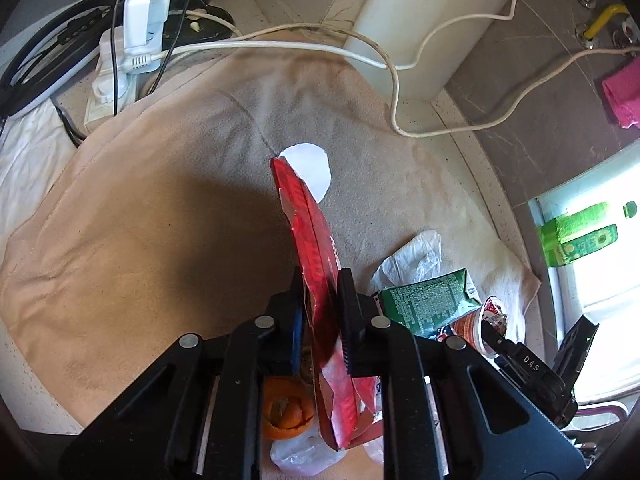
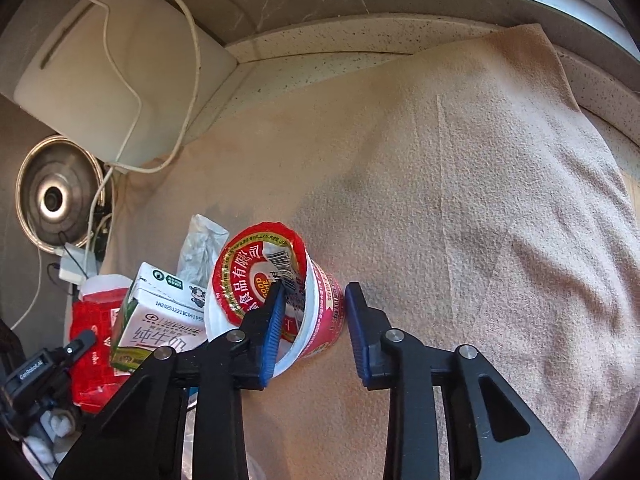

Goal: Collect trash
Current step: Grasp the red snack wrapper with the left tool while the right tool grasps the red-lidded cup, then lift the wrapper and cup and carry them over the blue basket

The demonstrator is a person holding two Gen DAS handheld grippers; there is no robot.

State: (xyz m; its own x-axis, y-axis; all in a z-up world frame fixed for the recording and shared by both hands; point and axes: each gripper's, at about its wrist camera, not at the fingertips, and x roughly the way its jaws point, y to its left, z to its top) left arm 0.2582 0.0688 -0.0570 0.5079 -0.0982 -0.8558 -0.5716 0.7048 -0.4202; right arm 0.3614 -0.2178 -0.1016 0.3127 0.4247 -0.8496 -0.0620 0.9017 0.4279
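Left hand-held gripper clamped on red flattened carton, right hand-held gripper apart, astride cup wall, inner finger inside the noodle cup.

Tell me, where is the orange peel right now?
In the left wrist view the curled orange peel lies low on the beige cloth, just left of the flat red carton pinched in the left gripper, above a white plastic bag.

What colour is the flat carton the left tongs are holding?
Red carton with a white inside, clearest in the left wrist view.
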